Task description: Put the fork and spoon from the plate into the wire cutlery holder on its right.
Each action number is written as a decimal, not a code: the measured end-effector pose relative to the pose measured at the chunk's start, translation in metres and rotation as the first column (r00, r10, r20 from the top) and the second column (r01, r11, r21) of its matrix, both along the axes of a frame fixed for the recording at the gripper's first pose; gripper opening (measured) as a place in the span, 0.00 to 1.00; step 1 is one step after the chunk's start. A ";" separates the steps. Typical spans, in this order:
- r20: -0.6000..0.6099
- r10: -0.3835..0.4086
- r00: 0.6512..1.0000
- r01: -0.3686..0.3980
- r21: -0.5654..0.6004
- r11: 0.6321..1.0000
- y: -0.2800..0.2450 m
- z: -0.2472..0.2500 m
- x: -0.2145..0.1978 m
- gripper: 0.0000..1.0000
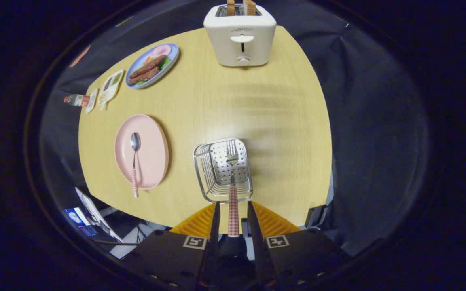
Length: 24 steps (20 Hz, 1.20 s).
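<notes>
A fork (232, 190) with a red-checked handle has its tines inside the wire cutlery holder (205, 178), and its handle sticks out over the holder's near rim. The handle runs back between the fingers of my gripper (233, 210). A small gap shows on each side of the handle, so the gripper is open and neither finger presses on it. To the left of the holder a pink plate (152, 149) carries a spoon (134, 161) with the same checked handle, whose end hangs over the plate's near rim.
A white toaster (240, 36) with two slices of bread stands at the far edge of the wooden table (281, 121). At the far left are a blue plate of food (152, 64), a small tray (110, 87) and a bottle (76, 100). The table's near edge is just below the holder.
</notes>
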<state>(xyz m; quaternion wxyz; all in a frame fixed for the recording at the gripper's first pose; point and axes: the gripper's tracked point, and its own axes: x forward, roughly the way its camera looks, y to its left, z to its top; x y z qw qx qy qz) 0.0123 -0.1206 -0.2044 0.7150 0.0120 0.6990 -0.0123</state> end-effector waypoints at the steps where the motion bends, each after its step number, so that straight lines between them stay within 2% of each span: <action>1: 0.047 0.016 0.999 -0.016 0.002 1.000 0.002 0.005 0.004 0.43; 3: 0.175 0.057 0.983 -0.058 0.004 0.998 0.010 0.019 0.018 0.59; 4: 0.252 0.072 0.965 -0.080 0.022 0.997 0.021 0.030 0.025 0.68; 5: 0.323 0.073 0.944 -0.091 0.041 0.995 0.034 0.041 0.030 0.72; 8: 0.524 0.016 0.851 -0.098 0.128 0.987 0.077 0.062 0.038 0.87; 11: 0.630 -0.013 0.777 -0.108 0.154 0.982 0.118 0.056 0.021 0.97; 15: 0.641 -0.010 0.767 -0.136 0.178 0.975 0.181 0.010 -0.015 0.96; 19: 0.632 -0.027 0.775 -0.115 0.183 0.976 0.224 -0.042 -0.025 0.97; 22: 0.611 -0.002 0.792 -0.109 0.145 0.983 0.241 -0.077 -0.026 0.97; 24: 0.614 0.046 0.788 -0.127 0.090 0.988 0.248 -0.096 -0.019 0.96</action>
